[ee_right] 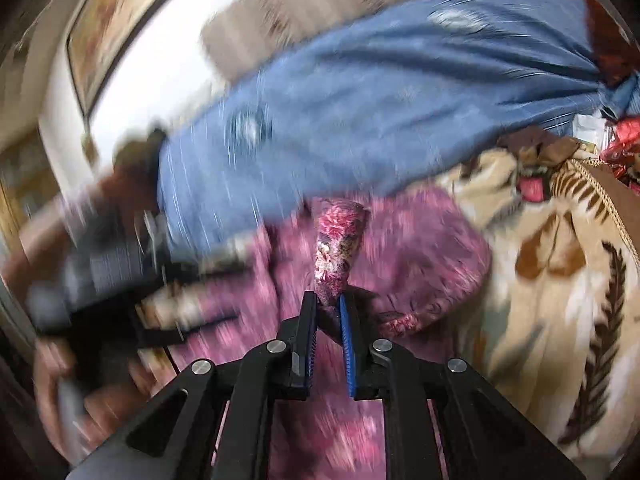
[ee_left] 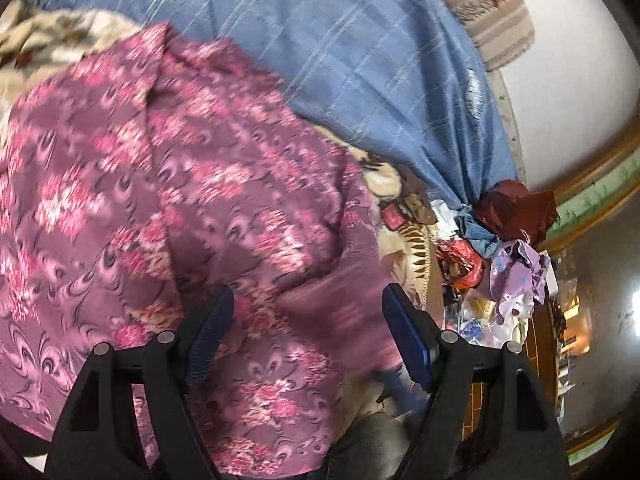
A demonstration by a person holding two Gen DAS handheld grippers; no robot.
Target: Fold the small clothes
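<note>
Nearest in the left wrist view, the left hand-held gripper (ee_left: 307,308) is seen with its jaws spread wide apart, and nothing is held between them. Directly beneath and ahead of it, the purple floral garment (ee_left: 168,184) is spread over a cream blanket with brown leaves (ee_left: 48,36); the cloth is blurred. In the right wrist view, the right hand-held gripper (ee_right: 329,304) is seen nearly closed, and a bunched fold of the purple floral garment (ee_right: 340,240) is pinched between its blue pads (ee_right: 346,340). The fold is drawn up into a narrow cone above the rest of the garment. To its left, the other gripper is seen only as a dark blur. To its right, the cream blanket with brown leaves (ee_right: 560,272) is left uncovered. Beyond the garment, a large blue striped cloth bundle (ee_left: 340,52) is seen, knotted at one end. Near that knot, a heap of small items is made out, among them a lilac cloth (ee_left: 518,276) and a dark red cloth (ee_left: 516,208). Farthest back, a brown striped cloth (ee_left: 488,12) is laid against a white wall (ee_left: 580,80).
</note>
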